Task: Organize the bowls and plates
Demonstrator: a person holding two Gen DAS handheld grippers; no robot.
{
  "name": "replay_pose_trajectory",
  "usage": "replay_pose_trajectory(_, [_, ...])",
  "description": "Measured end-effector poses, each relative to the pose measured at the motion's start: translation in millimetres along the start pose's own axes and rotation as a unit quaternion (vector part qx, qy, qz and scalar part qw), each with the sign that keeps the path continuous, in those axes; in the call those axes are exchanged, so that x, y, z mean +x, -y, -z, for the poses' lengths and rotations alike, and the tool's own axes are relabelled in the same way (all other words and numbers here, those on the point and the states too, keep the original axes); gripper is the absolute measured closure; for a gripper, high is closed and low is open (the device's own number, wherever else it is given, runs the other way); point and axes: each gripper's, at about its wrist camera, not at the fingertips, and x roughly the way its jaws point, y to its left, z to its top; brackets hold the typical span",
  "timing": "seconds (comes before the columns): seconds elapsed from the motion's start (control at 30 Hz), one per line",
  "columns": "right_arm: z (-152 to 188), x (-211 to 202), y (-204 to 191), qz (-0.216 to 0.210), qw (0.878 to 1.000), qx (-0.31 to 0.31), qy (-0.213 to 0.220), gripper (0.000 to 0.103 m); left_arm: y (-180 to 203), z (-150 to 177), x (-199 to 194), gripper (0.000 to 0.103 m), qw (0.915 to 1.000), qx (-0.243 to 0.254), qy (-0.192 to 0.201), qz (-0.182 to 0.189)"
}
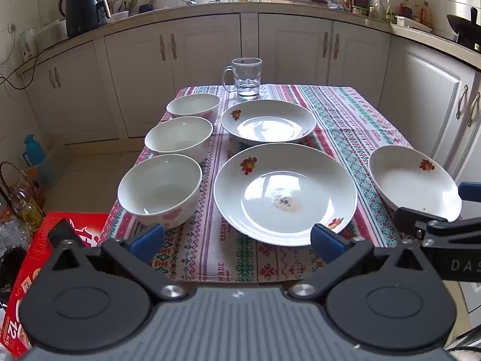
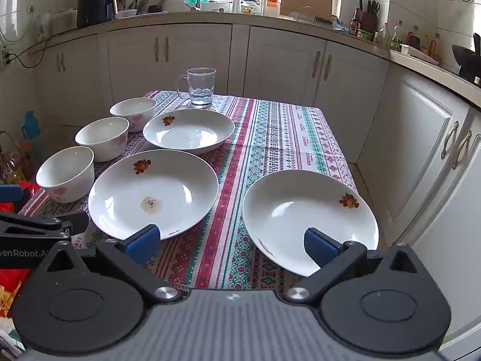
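Three white bowls with pink flowers stand in a row down the table's left side: near bowl (image 1: 159,189) (image 2: 64,173), middle bowl (image 1: 179,138) (image 2: 102,141), far bowl (image 1: 194,105) (image 2: 132,112). Three white plates with fruit prints lie on the cloth: a soiled near plate (image 1: 284,194) (image 2: 153,194), a far plate (image 1: 267,121) (image 2: 188,131), and a right plate (image 1: 415,182) (image 2: 309,219). My left gripper (image 1: 237,242) hangs open over the near table edge, holding nothing. My right gripper (image 2: 231,246) is open too, its right finger in front of the right plate's near rim.
A glass mug (image 1: 245,76) (image 2: 200,87) stands at the far end of the patterned tablecloth (image 1: 345,114) (image 2: 288,138). White cabinets (image 2: 421,138) close in on the right and behind. A red box (image 1: 30,270) and bottles sit on the floor at the left.
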Motion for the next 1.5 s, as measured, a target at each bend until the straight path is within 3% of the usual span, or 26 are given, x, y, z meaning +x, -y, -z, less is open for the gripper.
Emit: replay_pose_trajectory(1.5, [-0.6, -7.9, -2.6, 0.001, 1.0, -0.008, 0.018, 0.0, 0.4, 0.4, -4.5, 0.001, 1.0, 0.004, 0.009, -0.003])
